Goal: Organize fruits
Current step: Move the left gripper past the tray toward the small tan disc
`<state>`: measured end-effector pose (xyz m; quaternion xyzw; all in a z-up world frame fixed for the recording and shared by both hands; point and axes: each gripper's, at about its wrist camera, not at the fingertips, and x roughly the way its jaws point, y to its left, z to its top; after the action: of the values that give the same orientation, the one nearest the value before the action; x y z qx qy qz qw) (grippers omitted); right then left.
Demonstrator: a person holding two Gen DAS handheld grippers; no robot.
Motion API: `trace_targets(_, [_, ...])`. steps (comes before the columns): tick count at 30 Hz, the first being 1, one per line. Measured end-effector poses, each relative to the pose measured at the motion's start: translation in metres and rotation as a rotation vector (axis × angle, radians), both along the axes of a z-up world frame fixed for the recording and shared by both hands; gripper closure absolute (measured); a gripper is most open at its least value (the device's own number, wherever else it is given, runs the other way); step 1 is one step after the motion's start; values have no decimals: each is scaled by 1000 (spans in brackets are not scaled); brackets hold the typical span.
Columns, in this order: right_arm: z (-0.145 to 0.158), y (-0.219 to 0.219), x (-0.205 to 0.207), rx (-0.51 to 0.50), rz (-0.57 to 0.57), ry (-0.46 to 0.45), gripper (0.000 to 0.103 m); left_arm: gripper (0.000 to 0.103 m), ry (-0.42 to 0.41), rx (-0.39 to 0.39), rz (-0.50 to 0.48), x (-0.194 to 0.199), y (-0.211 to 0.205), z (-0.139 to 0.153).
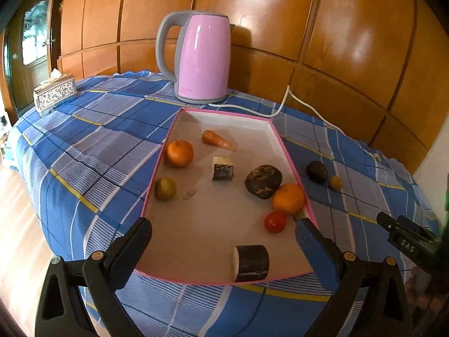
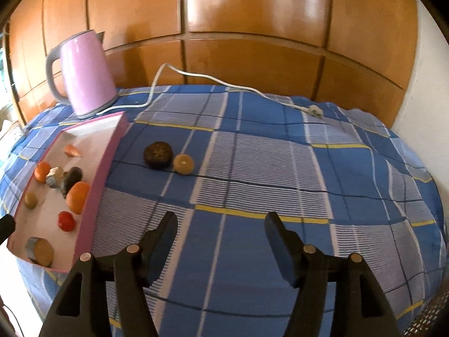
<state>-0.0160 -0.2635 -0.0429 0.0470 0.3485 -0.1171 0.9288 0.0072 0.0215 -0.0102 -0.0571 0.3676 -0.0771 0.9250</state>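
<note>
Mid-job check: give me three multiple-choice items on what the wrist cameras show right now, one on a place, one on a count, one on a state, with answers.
1. Where is the dark round fruit with the small yellowish fruit beside it?
A. In the tray
B. On the cloth outside the tray
C. Behind the kettle

2. How many orange citrus fruits lie in the pink-rimmed tray?
A. One
B. Two
C. Four

3. What is the right gripper doing?
A. Open, holding nothing
B. Shut on the tomato
C. Shut on the cord

Answers:
1 B, both sit on the checked cloth right of the tray.
2 B, one near the left rim, one by the right rim.
3 A, only cloth shows between its fingers.
</note>
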Motion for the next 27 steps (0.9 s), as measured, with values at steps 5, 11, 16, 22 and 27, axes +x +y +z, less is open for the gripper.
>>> trace_targets(5, [-3,-16,-5,-7,-50,0,37,0,-35,-7,-14,-3,-4,5])
trace_targets(11, [-11,-48,-13,3,-148,3,35,0,-54,-1,-63,-3,-13,11])
trace_targets(16, [-19,-77,-22,19,-235,9,35,0,-41,14,-147,3,-30,16])
trace_targets(22, [-30,-107,-32,35,-316,22,34,0,-10,94,-231,15,-63,23])
trace_targets(27, [-34,-110,-34,17,-317,23,34,0,-2,122,-293,27,-90,28])
